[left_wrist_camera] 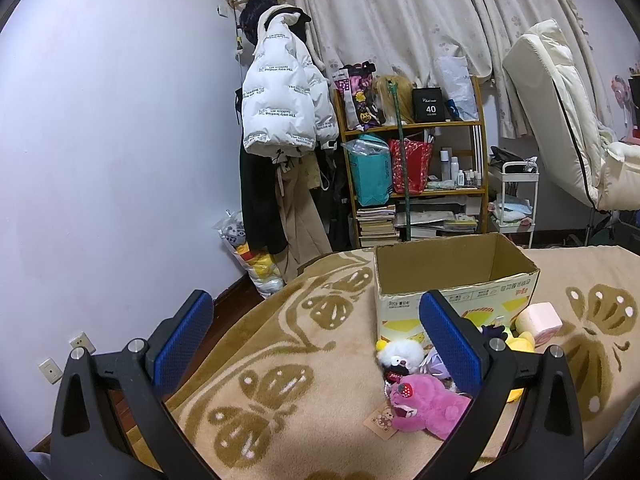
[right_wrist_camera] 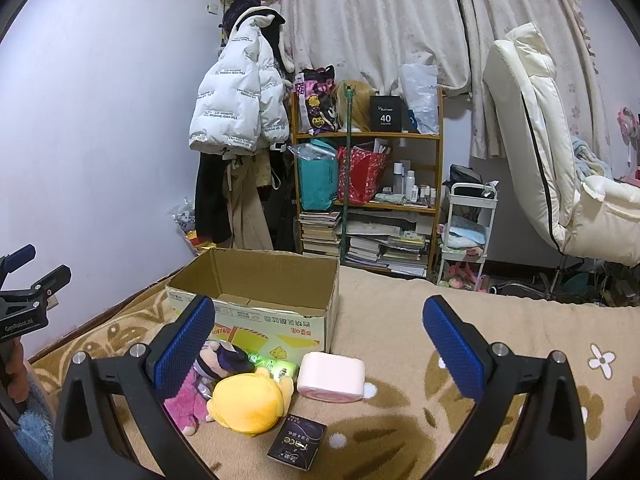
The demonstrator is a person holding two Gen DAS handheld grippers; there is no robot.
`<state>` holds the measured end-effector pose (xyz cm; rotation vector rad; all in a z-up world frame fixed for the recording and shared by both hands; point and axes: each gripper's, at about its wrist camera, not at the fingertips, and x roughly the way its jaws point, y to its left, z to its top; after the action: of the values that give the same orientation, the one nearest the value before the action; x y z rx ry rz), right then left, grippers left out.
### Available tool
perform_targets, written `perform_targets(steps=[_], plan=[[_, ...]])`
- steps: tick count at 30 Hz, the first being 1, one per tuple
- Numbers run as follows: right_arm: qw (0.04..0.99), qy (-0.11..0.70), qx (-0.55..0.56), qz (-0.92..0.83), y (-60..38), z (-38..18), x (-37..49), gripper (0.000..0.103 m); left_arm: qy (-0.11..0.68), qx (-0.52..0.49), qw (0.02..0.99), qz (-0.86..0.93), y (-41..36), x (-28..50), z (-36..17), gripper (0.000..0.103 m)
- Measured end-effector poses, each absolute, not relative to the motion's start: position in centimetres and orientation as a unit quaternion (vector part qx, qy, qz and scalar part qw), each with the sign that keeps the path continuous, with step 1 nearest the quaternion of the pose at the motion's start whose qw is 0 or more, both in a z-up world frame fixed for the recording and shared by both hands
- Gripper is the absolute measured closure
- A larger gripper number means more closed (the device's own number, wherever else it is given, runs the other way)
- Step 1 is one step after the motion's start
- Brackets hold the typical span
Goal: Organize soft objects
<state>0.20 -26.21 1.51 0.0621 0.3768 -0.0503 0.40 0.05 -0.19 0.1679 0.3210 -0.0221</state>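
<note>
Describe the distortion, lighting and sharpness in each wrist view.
Left wrist view: strong fisheye bending of the wall and curtain, black vignette corners, even dim indoor light, pink plush sharp. Right wrist view: same curvature, cardboard box sharp, a small green glare spot beside the yellow plush.

Pale lilac wall, floral curtains, cluttered wooden shelf unit, white puffer jacket hanging, cream reclining chair, white trolley

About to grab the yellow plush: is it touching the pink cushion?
Apart. The right wrist view shows a strip of blanket between the yellow plush and the pink cushion.
</note>
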Motion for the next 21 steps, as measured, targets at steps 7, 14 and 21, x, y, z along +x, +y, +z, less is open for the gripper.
perform_targets(steps=[7,14,21], plan=[[0.981,0.188,0.030,-0.027,-26.31,1.54,0.23,0.000,0.161,0.085,0.983,-0.010,0.06,0.43,-0.27,0.001],[0.981,0.190,0.028,-0.028,-26.22,1.59,0.34,0.000,0.163,0.088,0.983,-0.009,-0.01,0.73,-0.61,0.001],[0.981,0.188,0.028,-0.027,-26.24,1.60,0.18,0.000,0.164,0.088,0.983,-0.009,-0.04,0.73,-0.76,0.001]])
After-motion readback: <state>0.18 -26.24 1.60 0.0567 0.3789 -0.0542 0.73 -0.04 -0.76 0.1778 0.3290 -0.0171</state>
